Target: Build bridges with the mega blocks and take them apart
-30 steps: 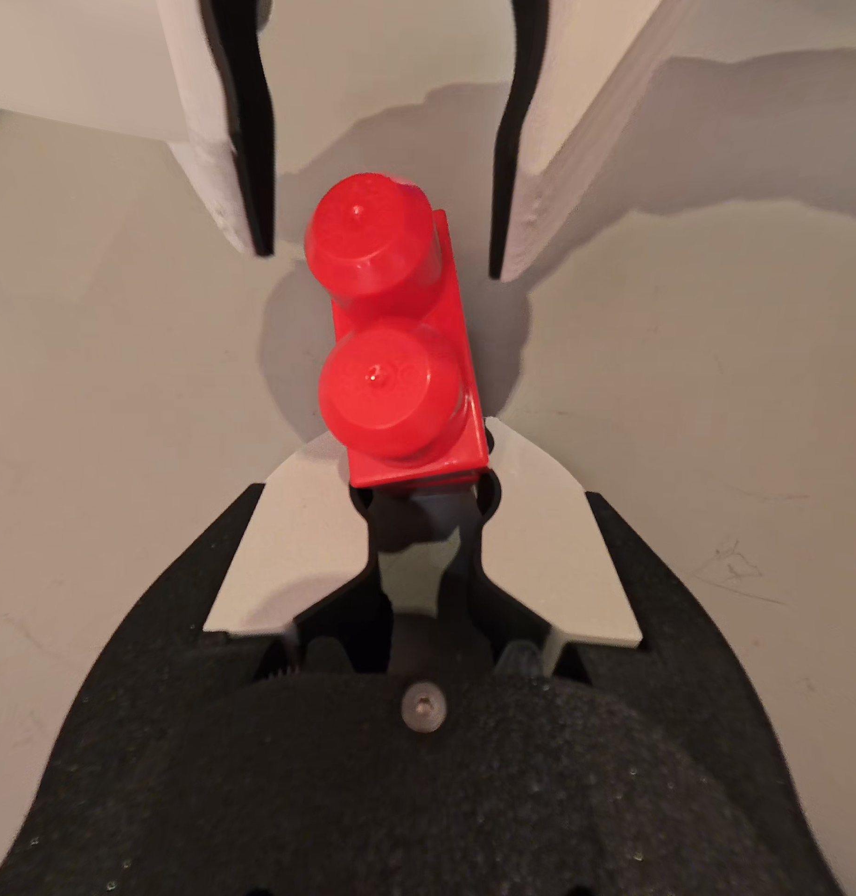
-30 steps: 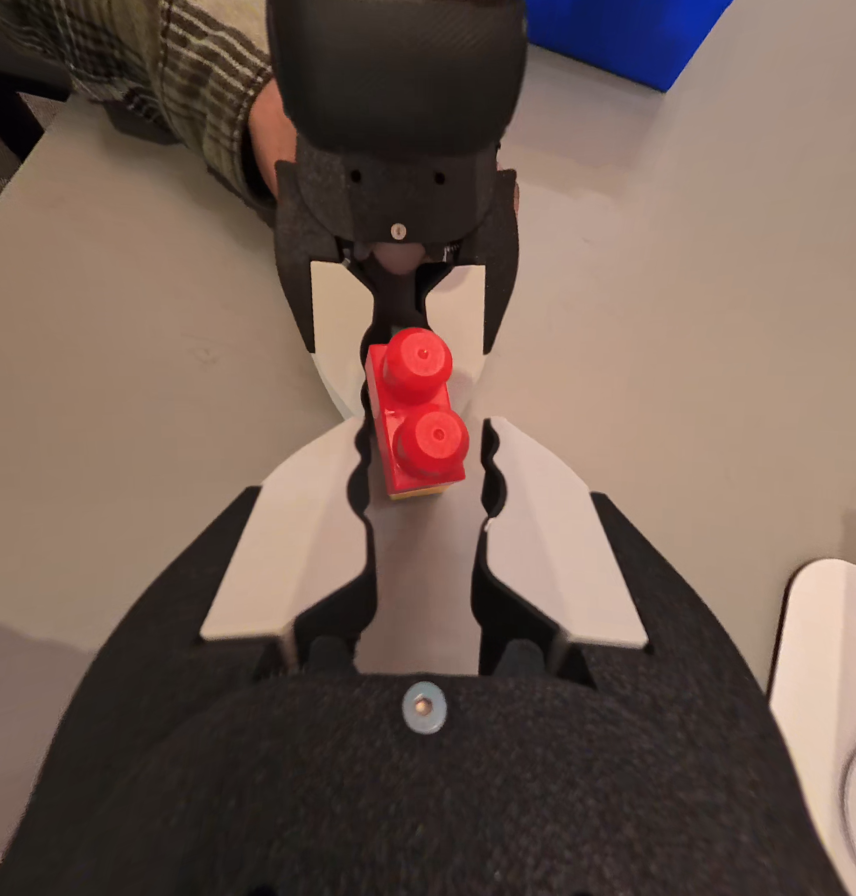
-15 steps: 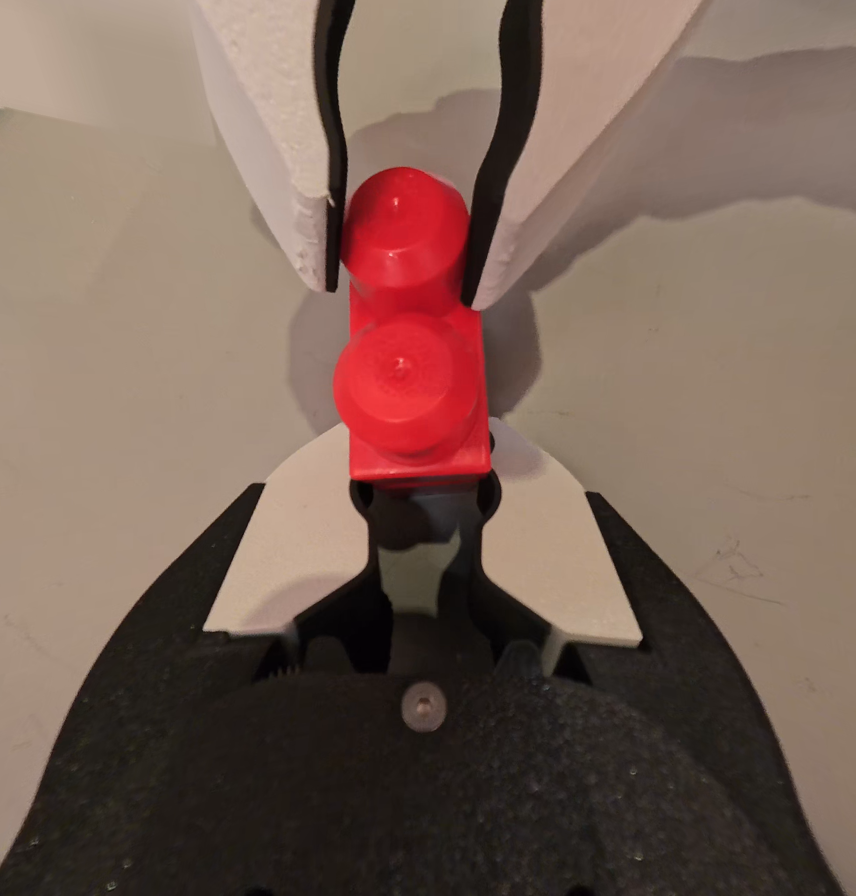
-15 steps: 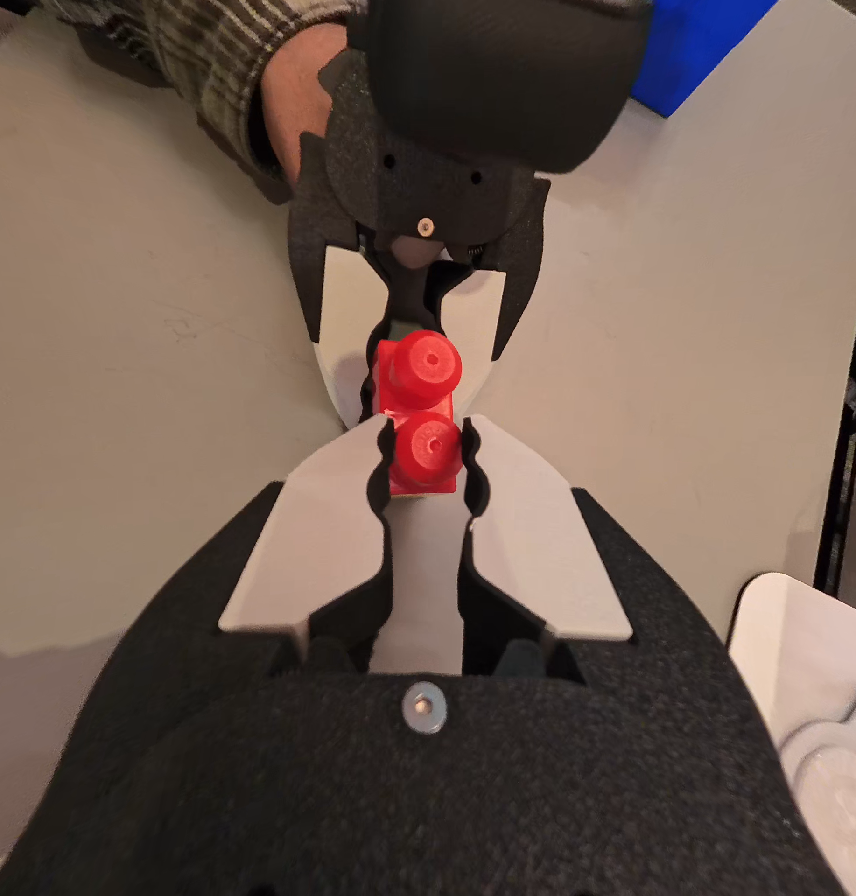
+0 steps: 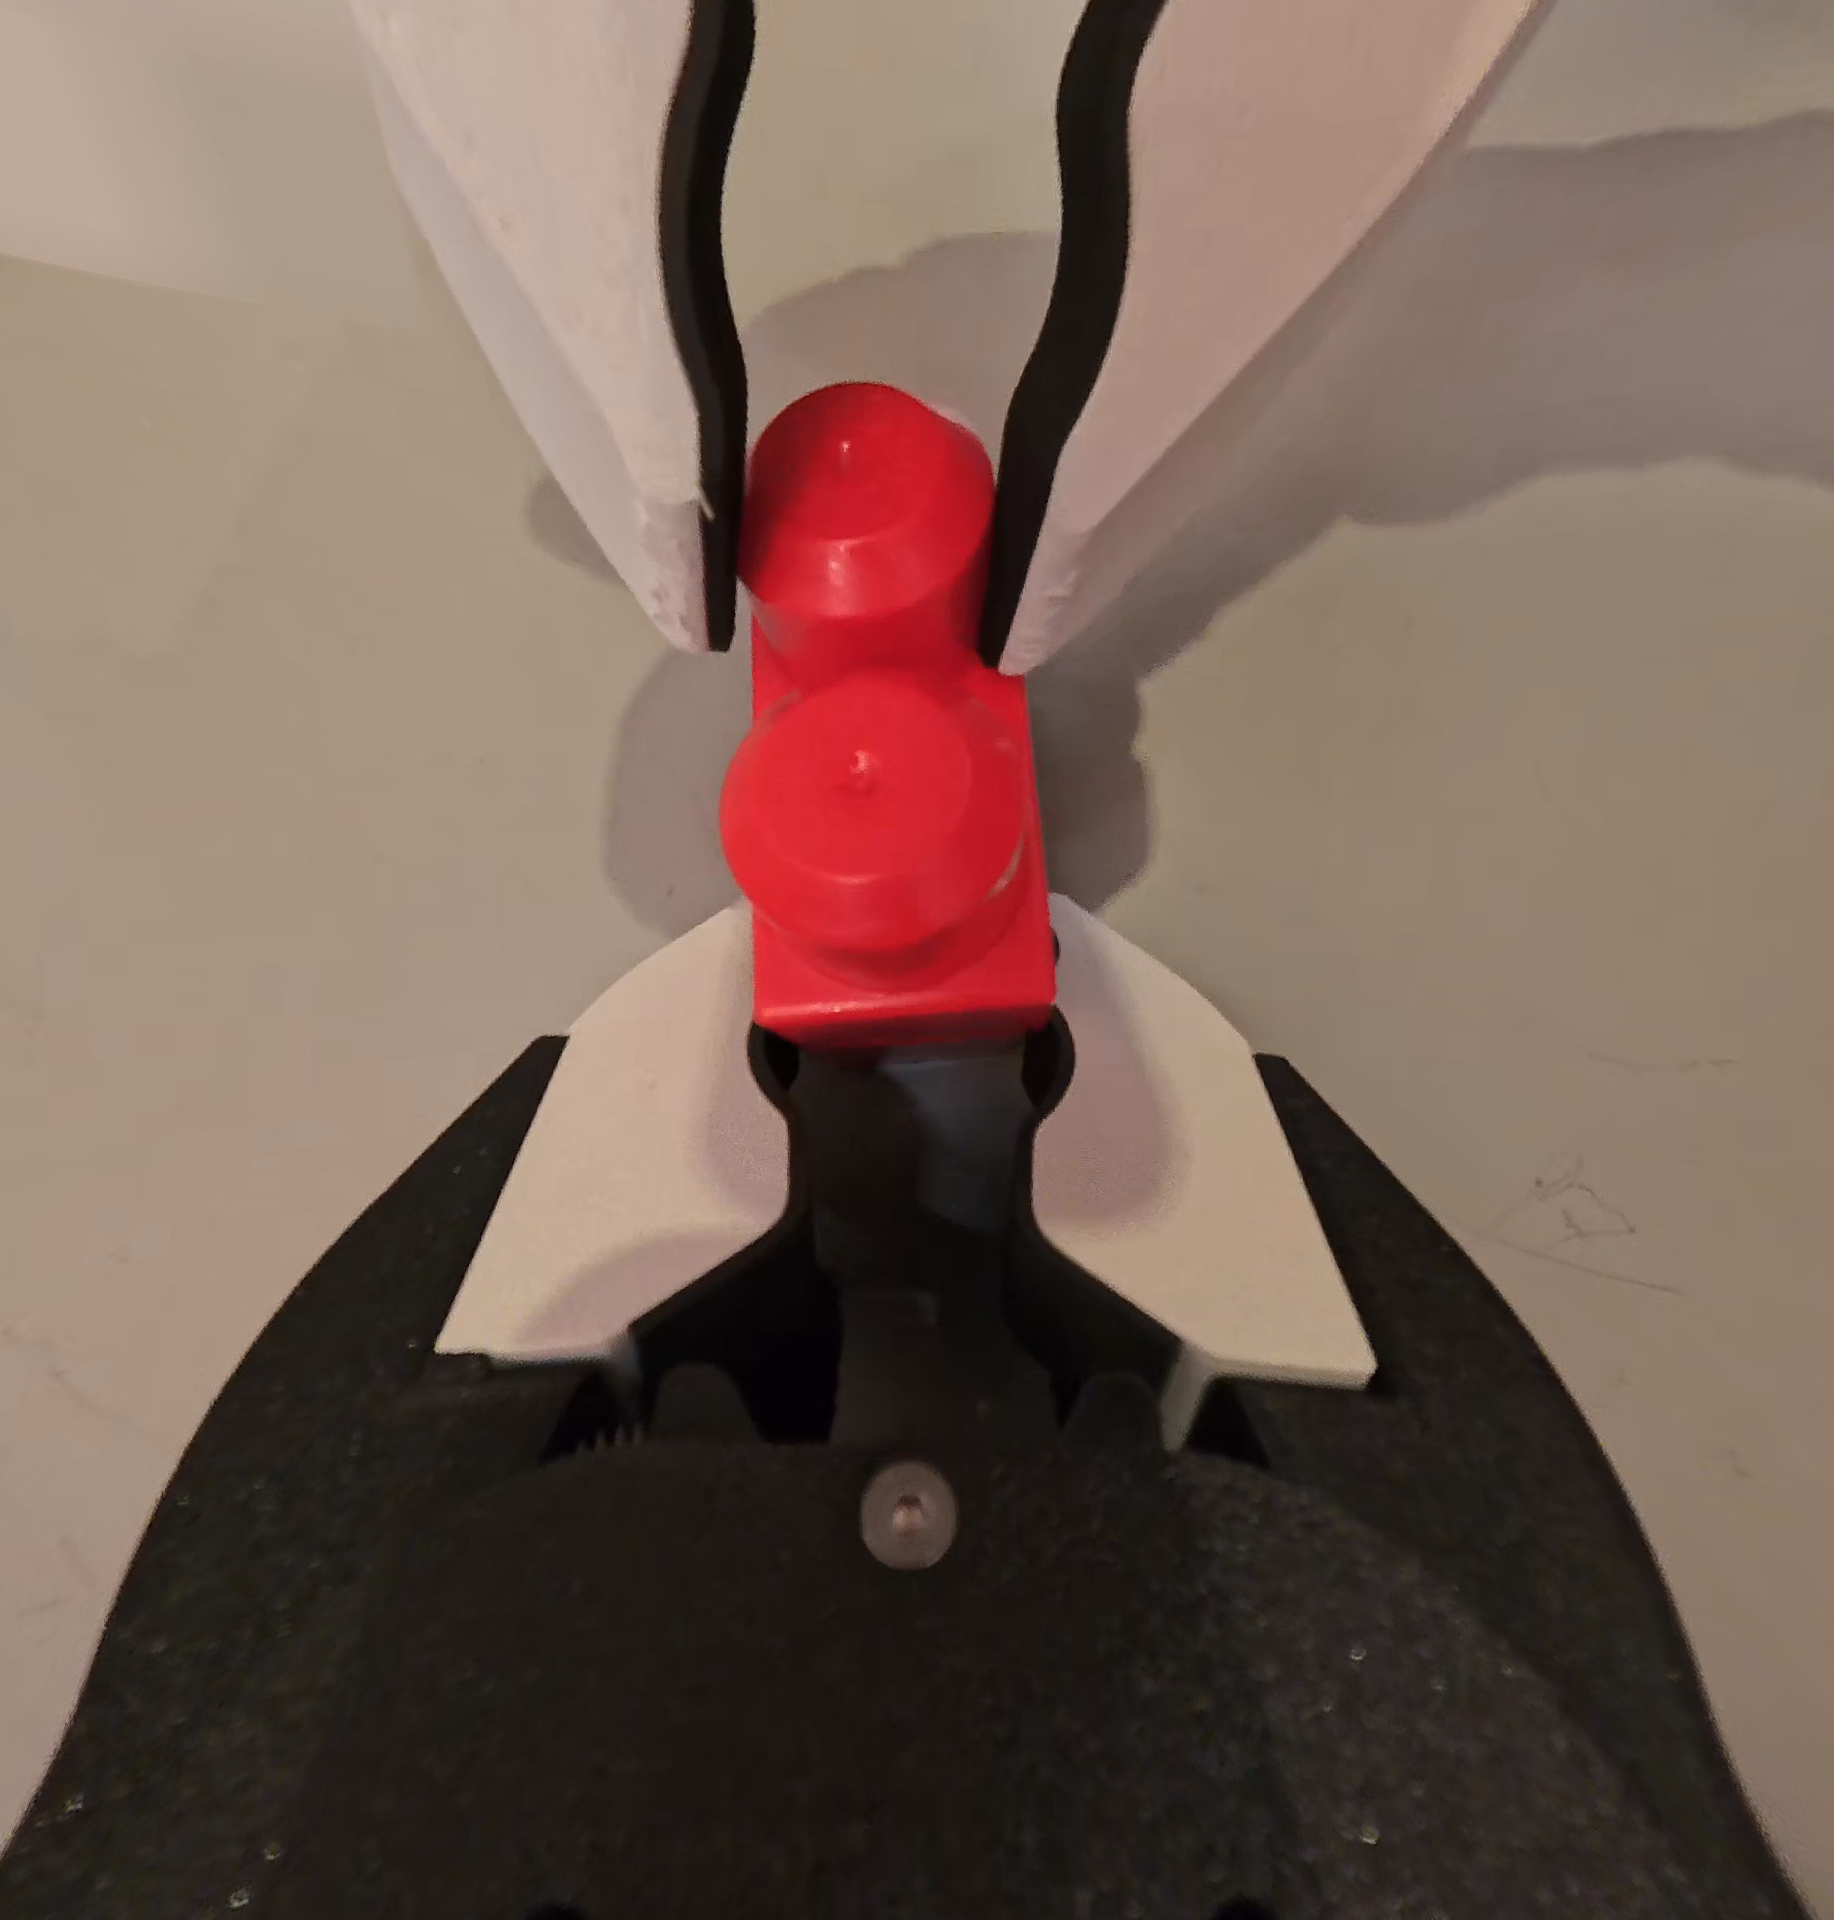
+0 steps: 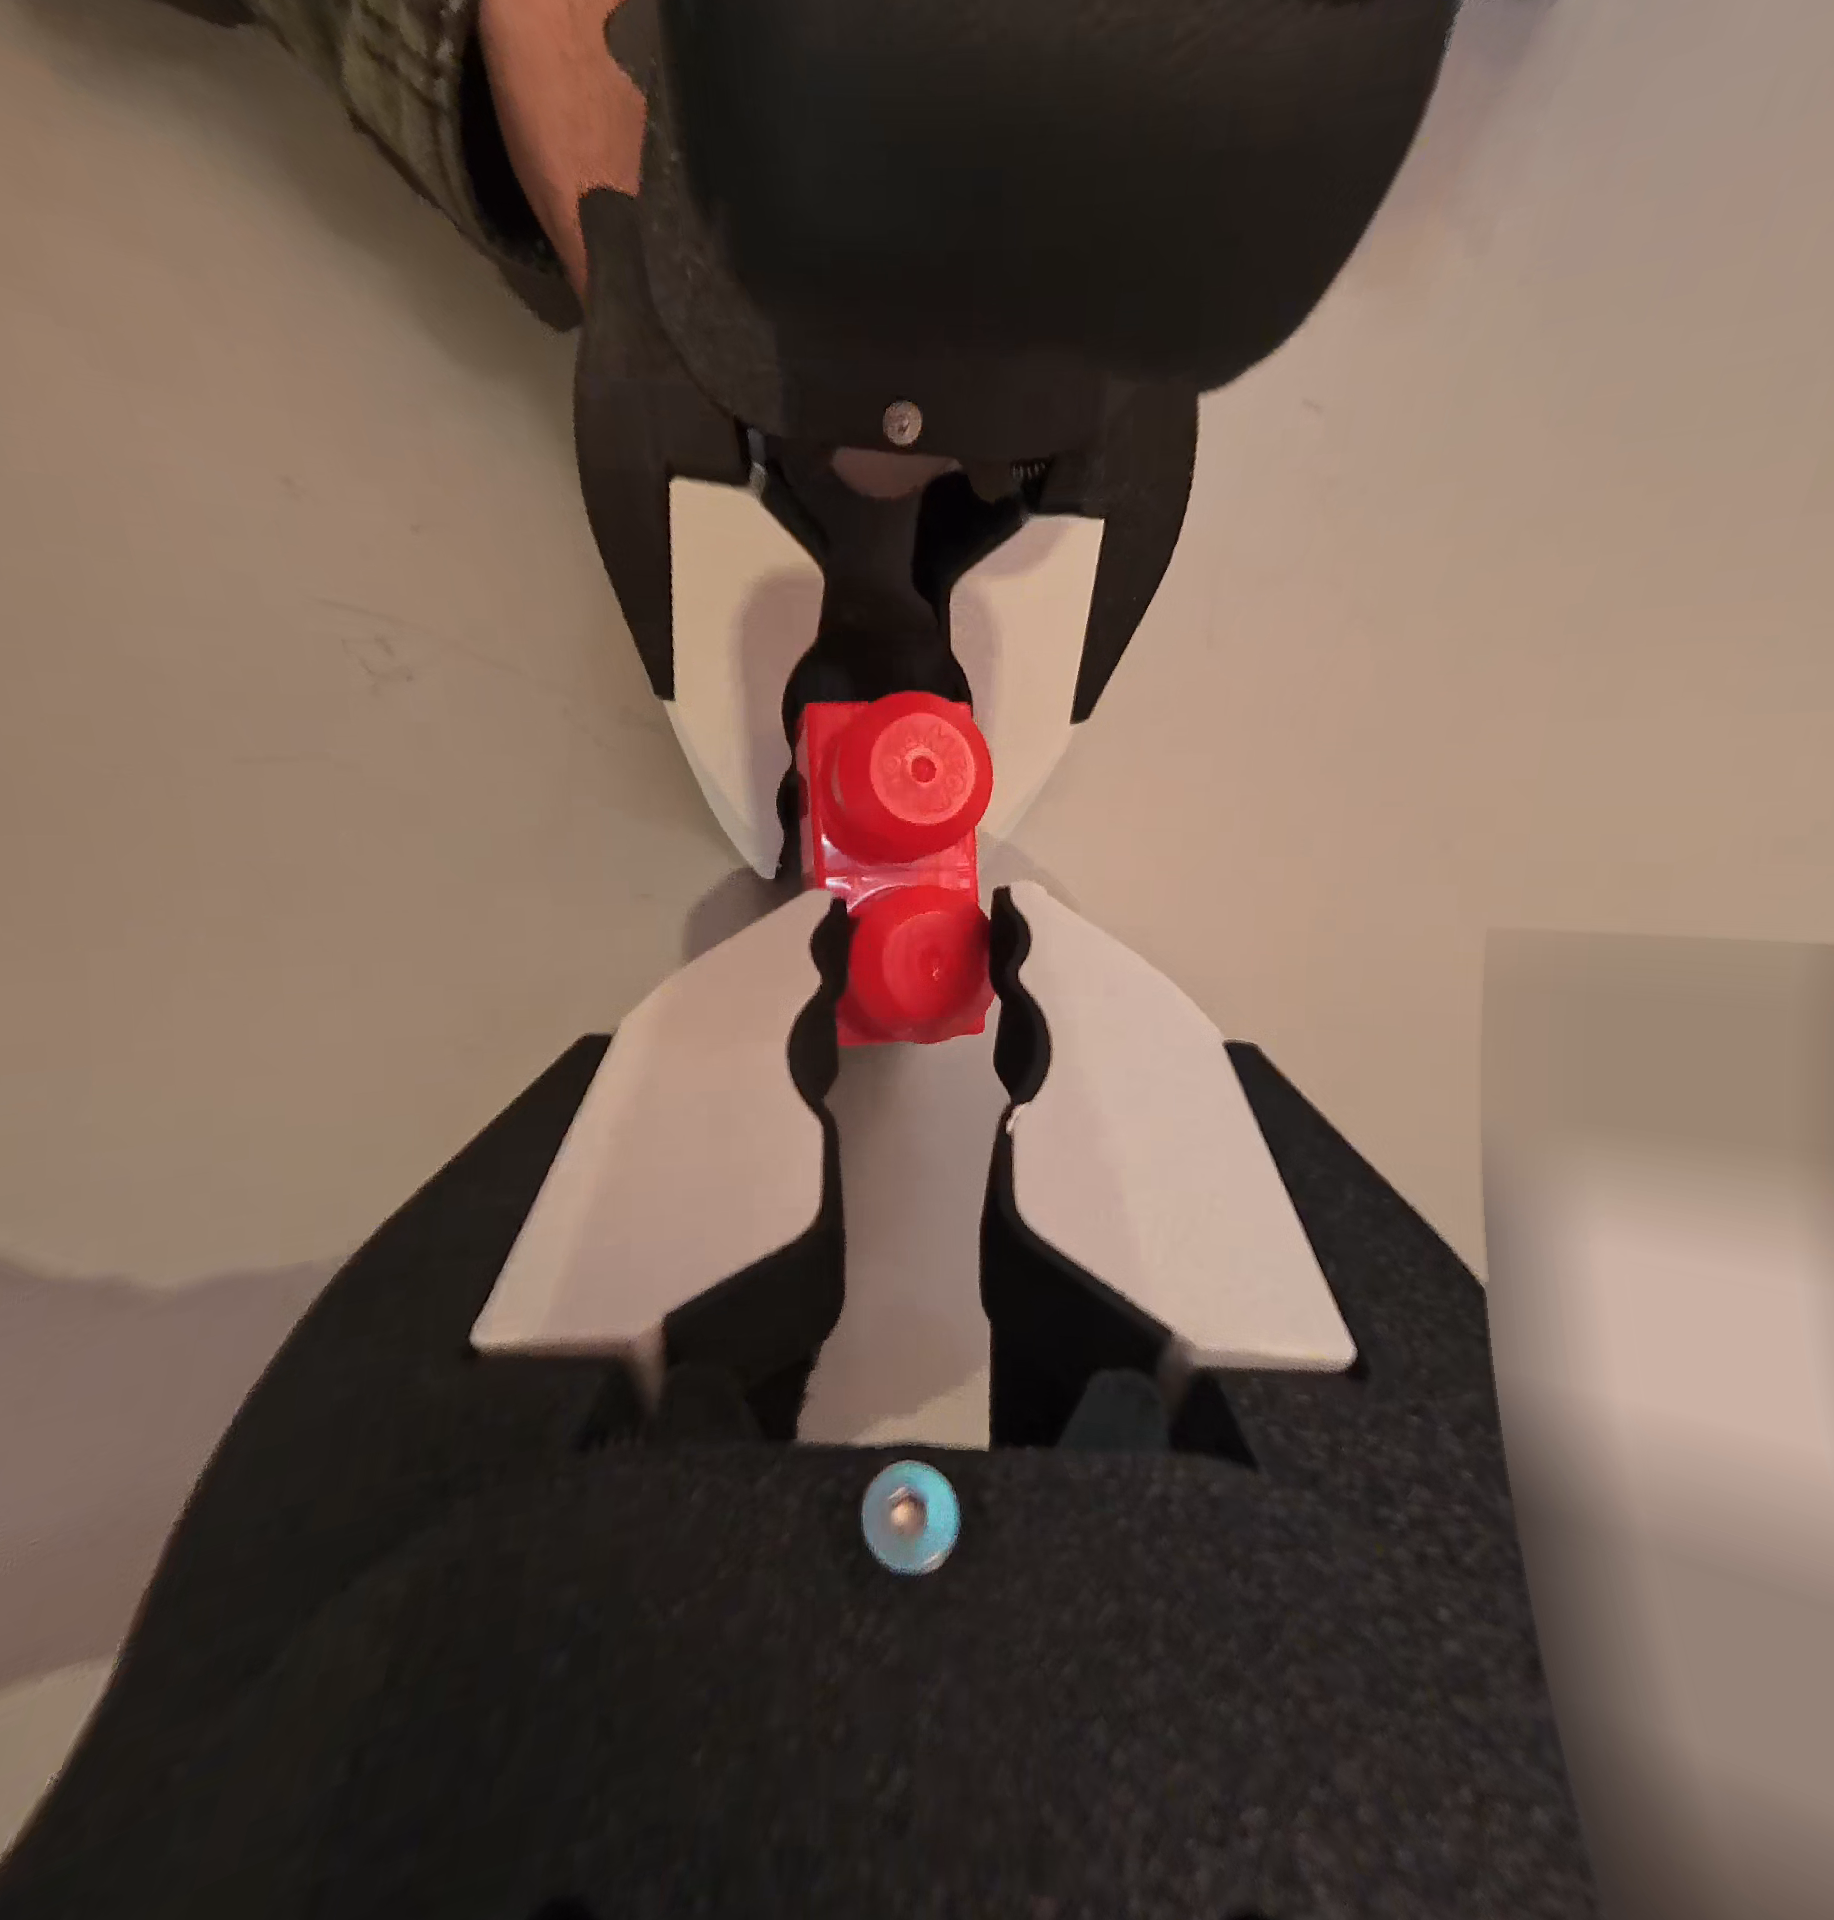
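Note:
A red two-stud mega block (image 5: 871, 800) sits between both grippers above the pale table (image 5: 269, 831). My left gripper (image 5: 897, 930) is shut on its near end. A grey-blue piece (image 5: 949, 1127) shows under the block between the jaws. My right gripper (image 5: 859, 629) comes in from the top and is shut on the far stud. In the right wrist view my right gripper (image 6: 918, 914) pinches the near stud of the red block (image 6: 908, 790). The left gripper (image 6: 882, 831) grips its far end.
A person's hand and plaid sleeve (image 6: 518, 177) hold the left gripper at the top of the right wrist view. A blurred white object (image 6: 1671, 1195) lies at the right edge of the table (image 6: 269, 727). My hands' fingertips stand some 6 cm from each other.
The right gripper moved in from open and apart and closed on the red block's stud. It now sits closer around it. The left gripper kept its hold.

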`<act>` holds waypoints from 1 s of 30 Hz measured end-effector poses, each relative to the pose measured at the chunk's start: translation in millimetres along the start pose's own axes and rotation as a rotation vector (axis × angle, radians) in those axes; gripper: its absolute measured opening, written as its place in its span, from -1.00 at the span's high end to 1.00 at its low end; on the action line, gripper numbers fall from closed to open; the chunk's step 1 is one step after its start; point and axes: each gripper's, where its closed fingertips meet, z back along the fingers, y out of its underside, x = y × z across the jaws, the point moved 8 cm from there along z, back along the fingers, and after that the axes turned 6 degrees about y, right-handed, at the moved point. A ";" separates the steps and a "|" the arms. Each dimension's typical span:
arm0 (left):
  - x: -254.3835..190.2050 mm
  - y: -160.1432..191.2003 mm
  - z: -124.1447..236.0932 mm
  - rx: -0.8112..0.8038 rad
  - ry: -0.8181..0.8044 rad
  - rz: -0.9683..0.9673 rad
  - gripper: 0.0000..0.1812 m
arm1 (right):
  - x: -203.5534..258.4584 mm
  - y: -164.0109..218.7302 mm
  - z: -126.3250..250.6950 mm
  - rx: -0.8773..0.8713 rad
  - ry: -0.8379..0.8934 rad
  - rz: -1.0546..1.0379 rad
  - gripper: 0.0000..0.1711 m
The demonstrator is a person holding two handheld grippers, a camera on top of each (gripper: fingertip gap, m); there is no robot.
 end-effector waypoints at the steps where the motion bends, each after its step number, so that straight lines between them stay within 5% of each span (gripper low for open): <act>1: -0.1 0.0 0.0 0.000 0.001 -0.001 0.55 | -0.3 -1.7 -0.7 0.022 -0.007 0.000 0.69; 30: 0.3 0.0 -0.3 0.002 0.002 0.001 0.54 | 1.2 -10.2 -11.1 0.037 -0.073 -0.035 0.77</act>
